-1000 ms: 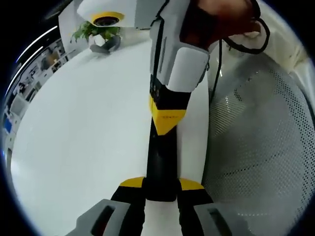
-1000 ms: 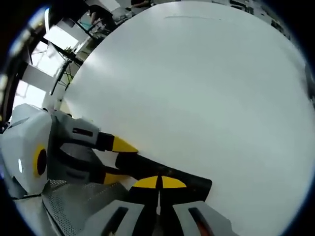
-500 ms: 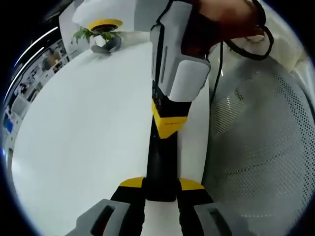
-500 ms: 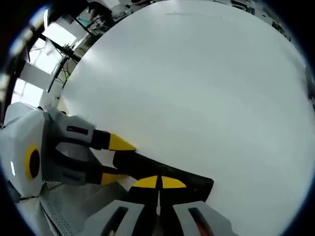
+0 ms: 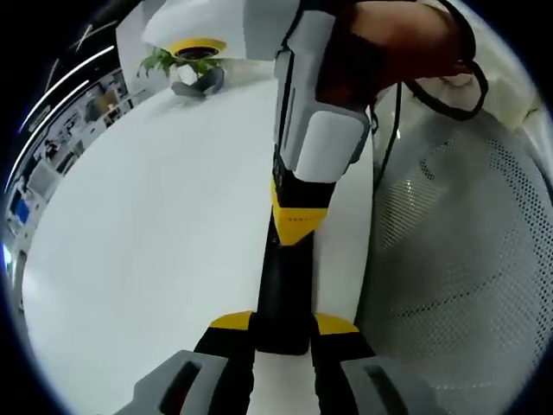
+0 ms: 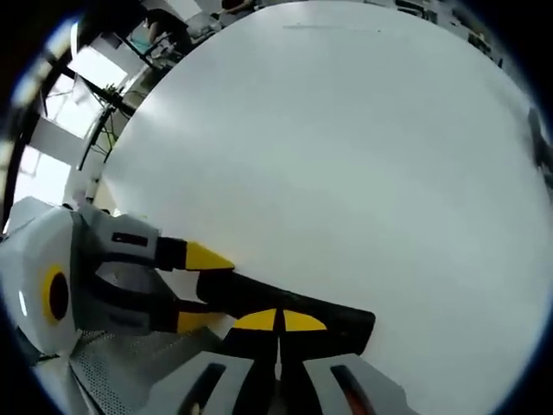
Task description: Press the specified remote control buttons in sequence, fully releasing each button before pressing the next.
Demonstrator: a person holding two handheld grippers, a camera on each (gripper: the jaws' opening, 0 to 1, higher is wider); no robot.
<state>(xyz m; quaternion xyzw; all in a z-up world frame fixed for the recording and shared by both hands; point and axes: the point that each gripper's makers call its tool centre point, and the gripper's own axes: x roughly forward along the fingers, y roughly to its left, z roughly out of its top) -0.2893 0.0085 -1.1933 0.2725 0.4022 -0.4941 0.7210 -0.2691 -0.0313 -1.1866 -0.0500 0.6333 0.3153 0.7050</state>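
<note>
A black remote control (image 5: pixel 281 290) lies lengthwise between my left gripper (image 5: pixel 283 324) jaws, which are shut on its near end over the white table (image 5: pixel 147 225). My right gripper (image 5: pixel 297 229) comes down from the top with a hand on it. Its yellow tips are shut together and rest on the remote's upper face. In the right gripper view, my right gripper (image 6: pixel 279 321) sits shut on the remote control (image 6: pixel 259 296), and the left gripper (image 6: pixel 203 290) clamps the remote's far end from the left. The buttons are hidden.
A potted plant (image 5: pixel 181 62) stands at the table's far edge. White perforated mesh (image 5: pixel 467 259) fills the right side past the table edge, with a black cable (image 5: pixel 389 147) hanging over it. Wide bare table (image 6: pixel 346 147) spreads beyond the remote.
The right gripper's yellow tips have slid slightly down the remote toward the left gripper. Both views shifted a little. The left gripper's hold is unchanged.
</note>
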